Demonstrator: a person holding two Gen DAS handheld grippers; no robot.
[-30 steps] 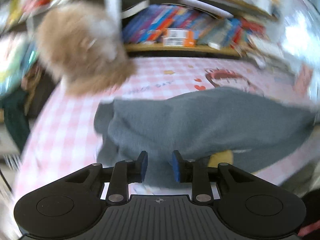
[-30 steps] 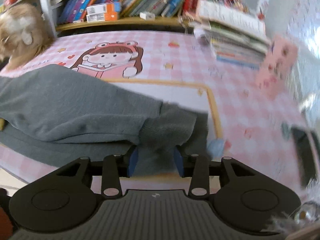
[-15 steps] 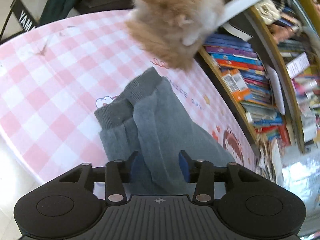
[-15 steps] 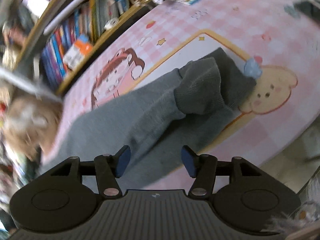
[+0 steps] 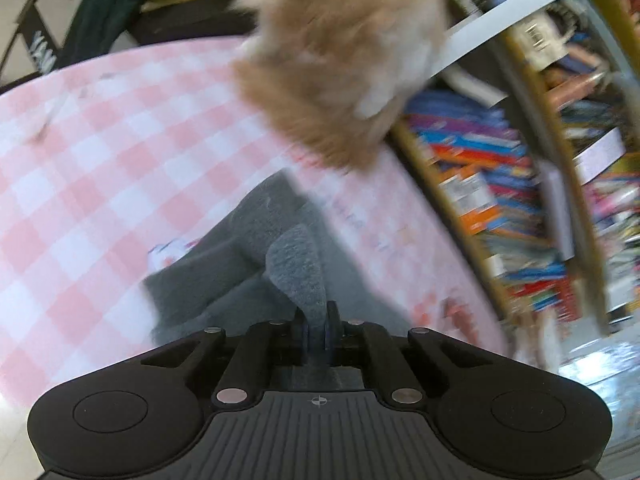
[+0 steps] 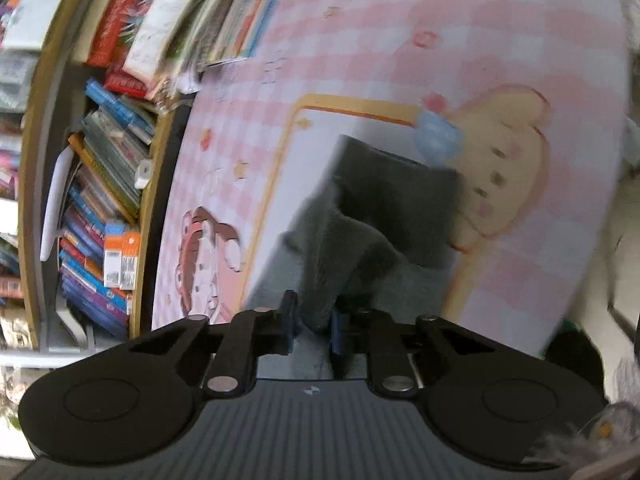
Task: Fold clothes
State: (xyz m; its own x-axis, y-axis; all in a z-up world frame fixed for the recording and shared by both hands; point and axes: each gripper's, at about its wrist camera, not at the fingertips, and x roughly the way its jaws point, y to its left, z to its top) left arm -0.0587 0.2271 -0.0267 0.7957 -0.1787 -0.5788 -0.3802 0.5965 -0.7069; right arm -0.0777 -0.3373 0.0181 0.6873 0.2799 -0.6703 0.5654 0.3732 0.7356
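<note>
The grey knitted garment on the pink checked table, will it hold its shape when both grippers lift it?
Probably not. The grey knitted garment already drapes in soft folds, so it should sag between the left gripper and right gripper. Its fuzzy knit likely grips the pads rather than slipping.

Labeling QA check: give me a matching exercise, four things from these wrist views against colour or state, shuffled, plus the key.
Things:
1. left gripper
2. garment
3. plush toy
4. tablecloth

States:
A. pink and white checks
B. tan, fluffy, at the table's far edge
C. grey, lying on the table
D. shut on a fold of fabric

Pairs: 1-D, 2-C, 3-B, 4-A

The right gripper also has the garment between its fingers.
</note>
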